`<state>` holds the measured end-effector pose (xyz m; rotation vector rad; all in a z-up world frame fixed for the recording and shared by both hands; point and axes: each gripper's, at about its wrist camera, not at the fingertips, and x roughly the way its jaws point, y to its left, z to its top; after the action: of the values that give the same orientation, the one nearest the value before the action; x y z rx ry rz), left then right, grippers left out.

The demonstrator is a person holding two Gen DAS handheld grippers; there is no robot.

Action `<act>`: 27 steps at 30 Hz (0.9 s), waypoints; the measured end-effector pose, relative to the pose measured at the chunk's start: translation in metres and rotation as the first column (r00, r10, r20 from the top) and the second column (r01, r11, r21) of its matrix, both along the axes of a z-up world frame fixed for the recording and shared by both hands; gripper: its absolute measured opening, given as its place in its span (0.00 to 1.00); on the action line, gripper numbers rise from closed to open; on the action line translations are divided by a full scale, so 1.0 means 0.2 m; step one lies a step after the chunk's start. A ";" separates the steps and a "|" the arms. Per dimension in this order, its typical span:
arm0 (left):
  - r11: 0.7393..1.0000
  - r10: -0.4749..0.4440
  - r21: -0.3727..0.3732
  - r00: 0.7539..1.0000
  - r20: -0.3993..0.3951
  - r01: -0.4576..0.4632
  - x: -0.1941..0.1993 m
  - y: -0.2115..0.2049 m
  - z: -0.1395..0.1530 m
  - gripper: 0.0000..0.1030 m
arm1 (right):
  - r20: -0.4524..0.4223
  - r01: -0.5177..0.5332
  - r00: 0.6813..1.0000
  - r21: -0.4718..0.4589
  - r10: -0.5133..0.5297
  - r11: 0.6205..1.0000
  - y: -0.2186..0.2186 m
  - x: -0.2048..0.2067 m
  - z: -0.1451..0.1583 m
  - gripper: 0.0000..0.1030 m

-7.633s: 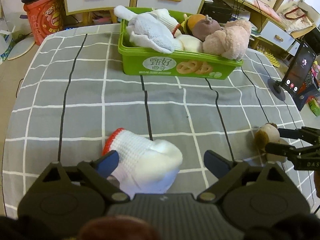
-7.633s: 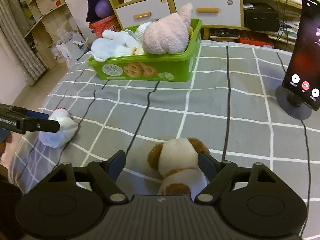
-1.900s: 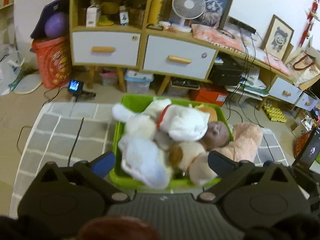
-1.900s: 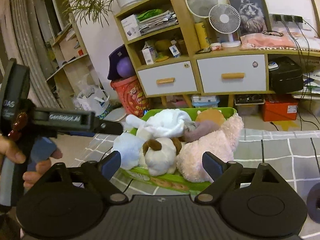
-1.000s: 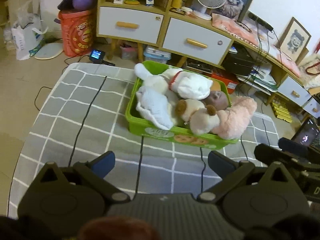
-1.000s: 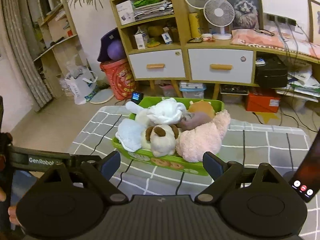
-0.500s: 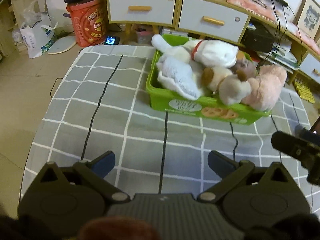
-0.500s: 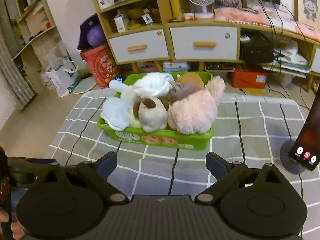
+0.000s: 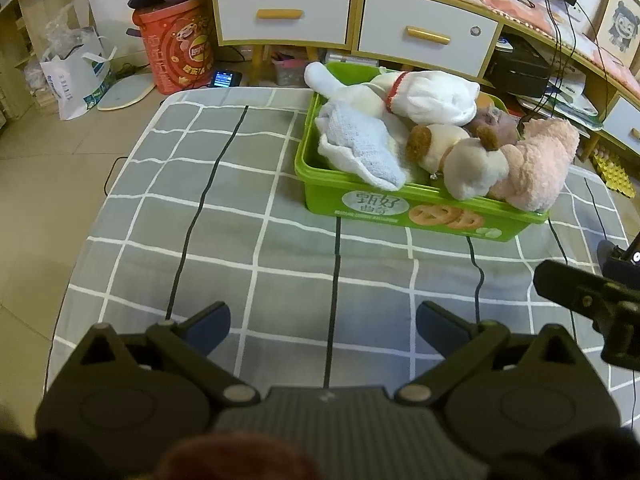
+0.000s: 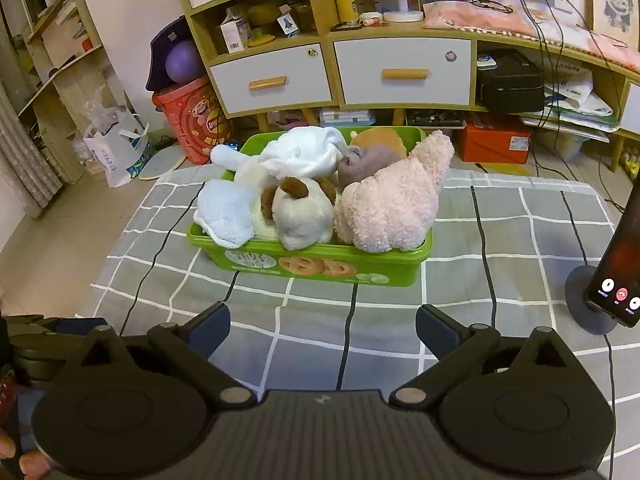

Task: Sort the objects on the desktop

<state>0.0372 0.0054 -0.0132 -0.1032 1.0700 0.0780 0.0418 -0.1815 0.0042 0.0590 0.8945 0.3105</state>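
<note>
A green plastic bin stands on the grey checked cloth and is piled with soft things: a white sock with a red band, a pale blue cloth, a brown-eared toy dog and a pink plush. The bin also shows in the right wrist view, with the toy dog and pink plush. My left gripper is open and empty, low over the cloth in front of the bin. My right gripper is open and empty too.
A phone on a round stand stands at the cloth's right side. The right gripper's black body shows at the right edge of the left wrist view. A drawer cabinet, a red tub and a bag stand on the floor beyond.
The sock and toy dog that lay on the cloth now lie in the bin. Both grippers have let go, drawn back from the bin and come down lower.
</note>
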 end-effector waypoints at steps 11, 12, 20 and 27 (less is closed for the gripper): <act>1.000 0.003 0.022 1.000 0.020 -0.003 0.00 -0.02 0.02 1.00 | 0.006 0.001 1.000 -0.003 -0.001 1.000 0.00 -0.01 0.01 0.97; 1.000 0.002 0.020 1.000 0.019 -0.002 0.00 -0.02 0.02 1.00 | 0.007 0.002 1.000 -0.003 -0.002 1.000 -0.01 -0.01 0.02 0.97; 1.000 -0.007 0.017 1.000 0.025 0.007 -0.01 -0.03 0.03 1.00 | 0.002 0.003 1.000 -0.006 -0.003 1.000 -0.01 -0.01 0.01 0.97; 1.000 -0.004 0.017 0.999 0.031 0.003 0.00 -0.03 0.04 0.99 | 0.002 0.004 1.000 -0.011 -0.004 1.000 -0.01 0.00 0.02 0.97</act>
<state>0.0367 -0.0005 -0.0057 -0.0875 1.0379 0.0820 0.0412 -0.1843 0.0075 0.0502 0.8938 0.3016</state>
